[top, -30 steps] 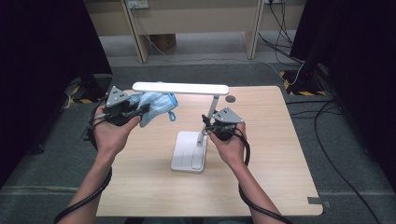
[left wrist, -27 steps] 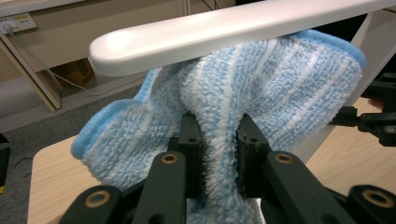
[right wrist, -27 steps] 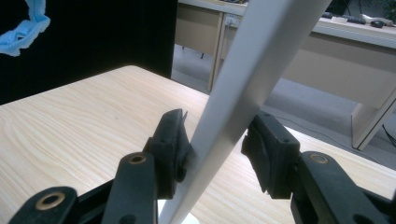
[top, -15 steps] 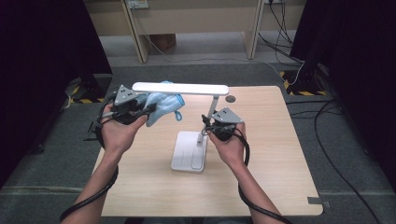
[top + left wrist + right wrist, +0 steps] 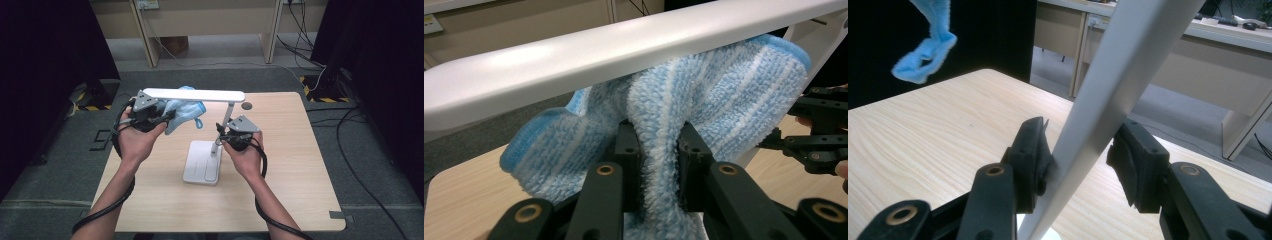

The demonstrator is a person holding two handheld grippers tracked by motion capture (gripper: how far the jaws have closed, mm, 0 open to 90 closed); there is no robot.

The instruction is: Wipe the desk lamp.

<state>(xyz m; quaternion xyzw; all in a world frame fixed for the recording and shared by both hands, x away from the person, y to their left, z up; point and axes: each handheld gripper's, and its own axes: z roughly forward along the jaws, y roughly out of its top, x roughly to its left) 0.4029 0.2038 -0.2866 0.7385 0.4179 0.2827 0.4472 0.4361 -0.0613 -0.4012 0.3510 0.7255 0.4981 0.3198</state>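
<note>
I am pinching the blue cloth (image 5: 704, 95) in my left gripper (image 5: 659, 145), pressing it up against the underside of the lamp head (image 5: 192, 95), toward its free end. My right gripper (image 5: 1079, 150) is straddling the lamp stem (image 5: 1108, 95); one pad is touching it (the far one stands just off). I judge the wiping is midway, with the stretch toward the stem remaining.

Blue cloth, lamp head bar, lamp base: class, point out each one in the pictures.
Blue cloth (image 5: 724, 95), left gripper view, on its striped pile right of the fold.
Lamp head bar (image 5: 195, 95), high view, on the middle of the bar's top.
Lamp base (image 5: 202, 162), high view, on the flat white foot.
</note>
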